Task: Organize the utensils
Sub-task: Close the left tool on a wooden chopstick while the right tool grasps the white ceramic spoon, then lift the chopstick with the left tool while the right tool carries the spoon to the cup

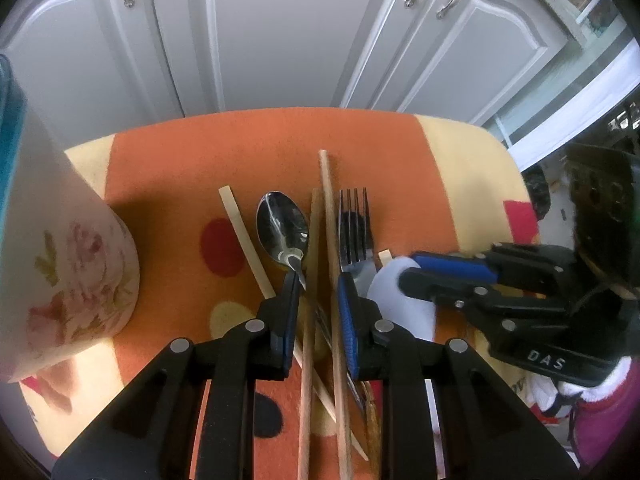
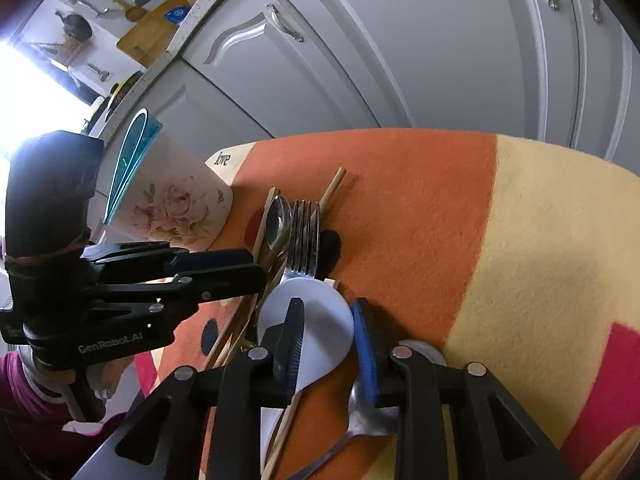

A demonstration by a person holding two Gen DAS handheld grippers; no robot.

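Note:
A pile of utensils lies on an orange and cream cloth (image 1: pixel 180 168): a steel spoon (image 1: pixel 282 226), a steel fork (image 1: pixel 354 226), several wooden chopsticks (image 1: pixel 328 208) and a white ceramic spoon (image 1: pixel 394 292). My left gripper (image 1: pixel 318 280) is open, its fingers astride two chopsticks and the steel spoon's handle. My right gripper (image 2: pixel 326 312) is open, with its fingers on either side of the white ceramic spoon (image 2: pixel 320 320). A floral cup (image 1: pixel 68 264) with a teal rim stands to the left and shows in the right wrist view (image 2: pixel 172 204).
Grey cabinet doors (image 1: pixel 280 32) stand close behind the clothed surface. A second steel spoon (image 2: pixel 360 412) lies under my right gripper. The cloth (image 2: pixel 540 240) stretches bare to the right.

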